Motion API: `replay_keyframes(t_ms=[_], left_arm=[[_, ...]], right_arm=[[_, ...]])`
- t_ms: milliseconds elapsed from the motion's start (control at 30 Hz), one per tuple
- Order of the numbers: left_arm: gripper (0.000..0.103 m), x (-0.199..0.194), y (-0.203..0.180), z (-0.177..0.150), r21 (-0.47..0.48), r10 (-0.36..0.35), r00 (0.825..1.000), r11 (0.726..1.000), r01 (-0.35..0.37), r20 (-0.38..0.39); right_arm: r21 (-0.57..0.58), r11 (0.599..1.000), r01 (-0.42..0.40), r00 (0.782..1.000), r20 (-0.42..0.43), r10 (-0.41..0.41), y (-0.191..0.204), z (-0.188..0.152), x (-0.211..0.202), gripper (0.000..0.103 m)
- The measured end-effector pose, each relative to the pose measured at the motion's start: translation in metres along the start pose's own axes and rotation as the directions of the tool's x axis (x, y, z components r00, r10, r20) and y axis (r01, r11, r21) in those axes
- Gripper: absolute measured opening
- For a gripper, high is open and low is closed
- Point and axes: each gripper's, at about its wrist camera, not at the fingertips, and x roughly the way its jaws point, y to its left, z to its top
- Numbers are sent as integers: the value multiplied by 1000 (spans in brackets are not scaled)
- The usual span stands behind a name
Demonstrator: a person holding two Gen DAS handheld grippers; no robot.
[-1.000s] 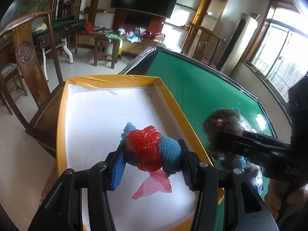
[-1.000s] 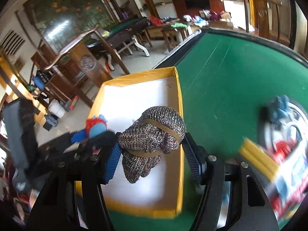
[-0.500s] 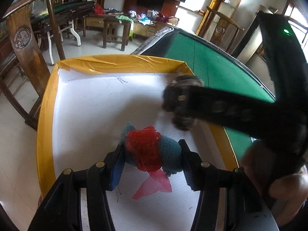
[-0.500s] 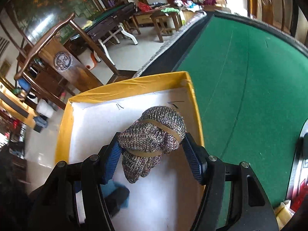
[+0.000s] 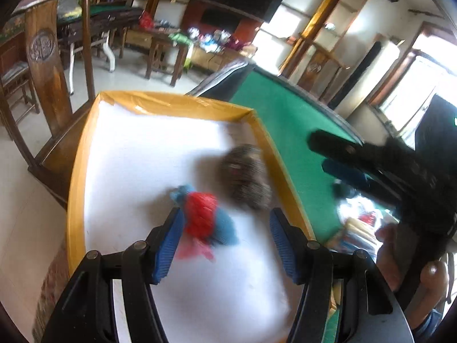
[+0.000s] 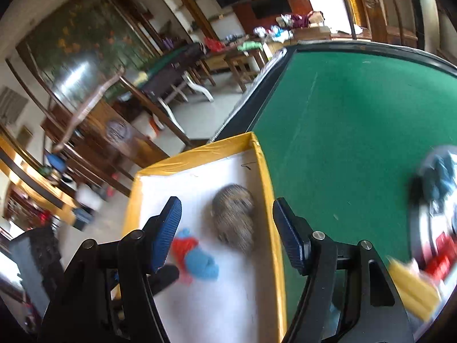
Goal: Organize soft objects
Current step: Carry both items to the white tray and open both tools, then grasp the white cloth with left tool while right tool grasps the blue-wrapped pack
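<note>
Where the green table (image 6: 357, 120) meets its near left edge, a yellow-rimmed box (image 5: 82, 177) with a white floor holds both soft things: the grey-brown knitted bundle (image 5: 245, 180) lies against the box's right wall, and the blue sock in red mesh (image 5: 207, 223) lies just left of it, nearer the box's front. The left tool (image 5: 225, 240) has just been opening and stands wide, the sock between its pads but free of the right one. The right tool (image 6: 227, 234), above the box's right wall, has also just been opening and holds nothing.

Two knitted toys (image 5: 208, 223) (image 5: 245, 180) side by side in tray (image 5: 171, 105), tray on table (image 5: 288, 123).
</note>
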Motion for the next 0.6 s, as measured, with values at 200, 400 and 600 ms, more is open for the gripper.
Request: replay_keyframes(t_ms=[200, 400, 600], left_arm=[[67, -24, -43, -36, 72, -87, 995, 994, 82, 57], [68, -9, -119, -72, 261, -171, 984, 949, 177, -49], [68, 24, -174, -107, 368, -152, 973, 906, 208, -176]], right_arm=[[13, 998, -56, 998, 38, 55, -51, -61, -85, 68], [81, 995, -56, 989, 138, 44, -124, -111, -160, 68], [212, 975, -68, 978, 206, 23, -184, -127, -197, 68]])
